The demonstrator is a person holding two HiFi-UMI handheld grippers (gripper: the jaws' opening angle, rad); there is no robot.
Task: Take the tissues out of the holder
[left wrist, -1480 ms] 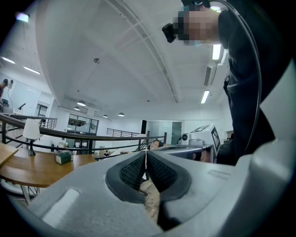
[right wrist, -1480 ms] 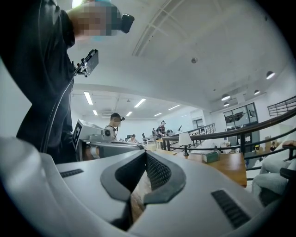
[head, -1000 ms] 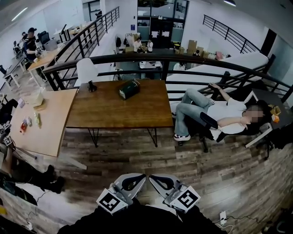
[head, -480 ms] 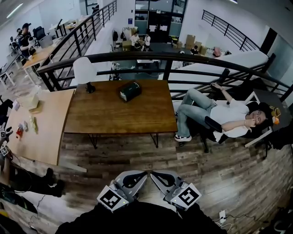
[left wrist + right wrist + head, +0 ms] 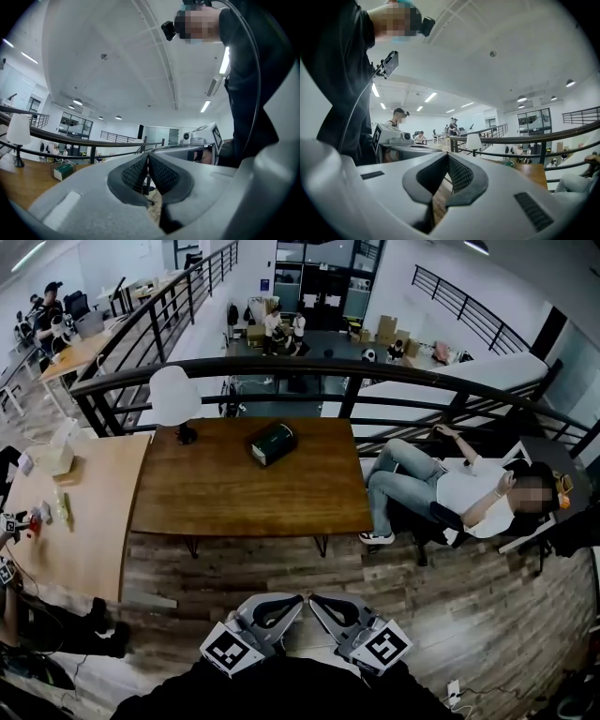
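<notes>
Wooden table [image 5: 225, 498] bore the green tissue holder [image 5: 272, 442], seen from above in the head view, side-on in the left gripper view; left gripper [image 5: 147, 159] and right gripper [image 5: 447, 158], well apart from it, were closed, empty.

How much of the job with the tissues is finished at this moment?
Nothing looks done: the tissue holder sits on the brown table, far from both hand-held grippers. Nothing is in hand: the left hand-held gripper and the right hand-held gripper are shut and empty. Left: reach the holder and empty it.
</notes>
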